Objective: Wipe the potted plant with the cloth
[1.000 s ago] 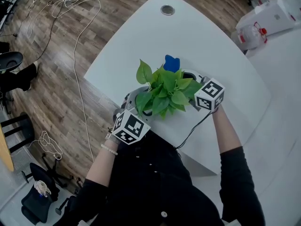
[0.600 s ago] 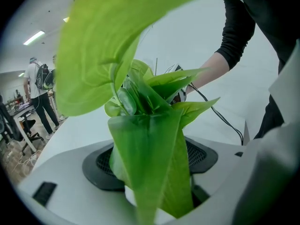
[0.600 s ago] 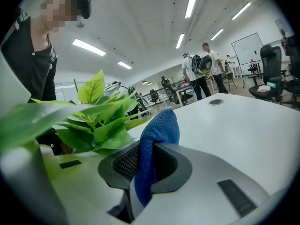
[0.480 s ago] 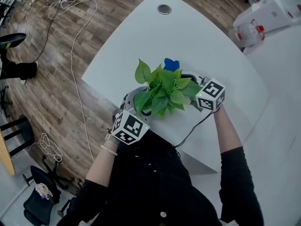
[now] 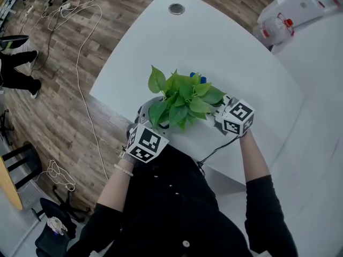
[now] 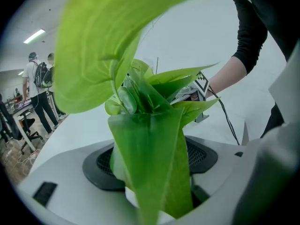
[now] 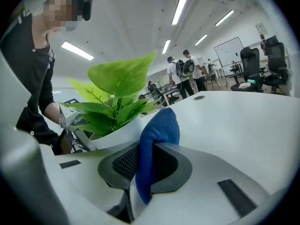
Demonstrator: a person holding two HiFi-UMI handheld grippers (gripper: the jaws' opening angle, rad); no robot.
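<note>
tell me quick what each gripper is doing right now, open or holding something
Left gripper: shut on a leaf of the potted plant.
Right gripper: shut on the blue cloth.

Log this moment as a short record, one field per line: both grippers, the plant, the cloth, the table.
left gripper: jaws closed on a leaf of the plant
right gripper: jaws closed on the blue cloth
potted plant: upright in a white pot, between the two grippers
cloth position: beside the pot; whether it touches the leaves cannot be told
table: white; the plant stands near one edge
</note>
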